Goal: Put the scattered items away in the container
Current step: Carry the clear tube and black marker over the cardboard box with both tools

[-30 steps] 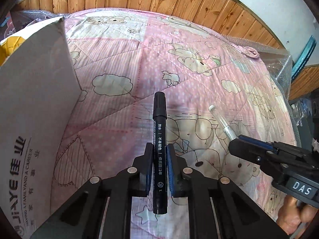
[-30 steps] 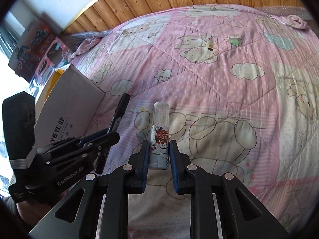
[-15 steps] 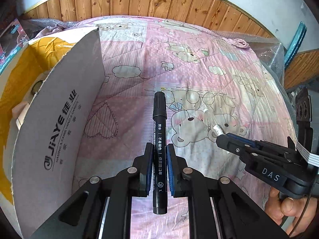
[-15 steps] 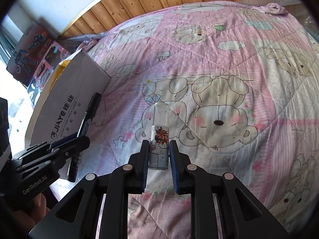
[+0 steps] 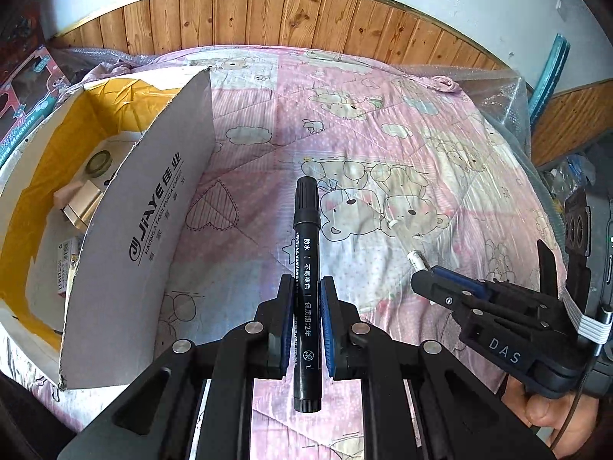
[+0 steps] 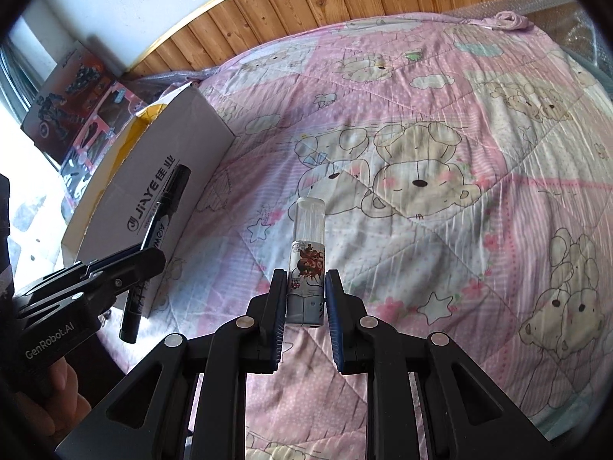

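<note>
black marker (image 5: 306, 268), light and rigid, pinched mid-barrel by left gripper (image 5: 307, 322); right gripper (image 6: 306, 299) clamps a probably slippery clear bottle (image 6: 308, 253) low.

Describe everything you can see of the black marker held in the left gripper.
The black marker is a thick, round pen, seemingly plastic, capped, with white printed text along its barrel. The left gripper clamps it mid-barrel between blue-padded fingers, so both ends stick out. It is held in the air above the pink quilt, its capped end pointing forward, right of the cardboard box and not touching it.
</note>
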### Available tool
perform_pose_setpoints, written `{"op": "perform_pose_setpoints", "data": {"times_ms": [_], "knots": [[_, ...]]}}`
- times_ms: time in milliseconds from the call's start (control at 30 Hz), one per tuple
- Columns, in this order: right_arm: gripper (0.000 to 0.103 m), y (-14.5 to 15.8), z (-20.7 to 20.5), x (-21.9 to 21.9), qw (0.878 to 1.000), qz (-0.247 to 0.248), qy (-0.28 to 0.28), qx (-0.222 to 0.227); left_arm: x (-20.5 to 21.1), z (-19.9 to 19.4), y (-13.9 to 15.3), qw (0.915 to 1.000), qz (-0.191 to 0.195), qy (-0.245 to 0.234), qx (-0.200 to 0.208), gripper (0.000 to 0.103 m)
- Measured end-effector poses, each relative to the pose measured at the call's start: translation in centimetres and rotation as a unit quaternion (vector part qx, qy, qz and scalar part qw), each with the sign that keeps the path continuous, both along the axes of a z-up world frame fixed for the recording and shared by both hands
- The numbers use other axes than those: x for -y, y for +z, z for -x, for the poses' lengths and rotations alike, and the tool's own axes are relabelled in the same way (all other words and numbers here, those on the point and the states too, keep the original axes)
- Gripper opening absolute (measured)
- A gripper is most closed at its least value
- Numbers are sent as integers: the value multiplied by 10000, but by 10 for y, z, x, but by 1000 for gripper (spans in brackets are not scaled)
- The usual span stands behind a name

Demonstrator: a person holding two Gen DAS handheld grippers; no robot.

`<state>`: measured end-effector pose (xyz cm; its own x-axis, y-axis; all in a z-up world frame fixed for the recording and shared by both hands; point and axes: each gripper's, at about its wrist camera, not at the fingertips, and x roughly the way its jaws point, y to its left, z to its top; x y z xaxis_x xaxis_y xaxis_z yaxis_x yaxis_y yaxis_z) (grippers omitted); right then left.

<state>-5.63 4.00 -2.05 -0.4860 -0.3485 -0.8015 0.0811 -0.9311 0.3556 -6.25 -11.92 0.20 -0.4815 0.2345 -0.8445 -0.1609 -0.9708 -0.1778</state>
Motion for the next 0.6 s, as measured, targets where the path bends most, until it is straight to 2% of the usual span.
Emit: {"op": "perform_pose_setpoints", "data": {"times_ms": [600], "knots": [[21, 10, -28, 46, 9992, -133, 374, -86, 26, -28, 24, 9994, -199, -51, -279, 14]]}}
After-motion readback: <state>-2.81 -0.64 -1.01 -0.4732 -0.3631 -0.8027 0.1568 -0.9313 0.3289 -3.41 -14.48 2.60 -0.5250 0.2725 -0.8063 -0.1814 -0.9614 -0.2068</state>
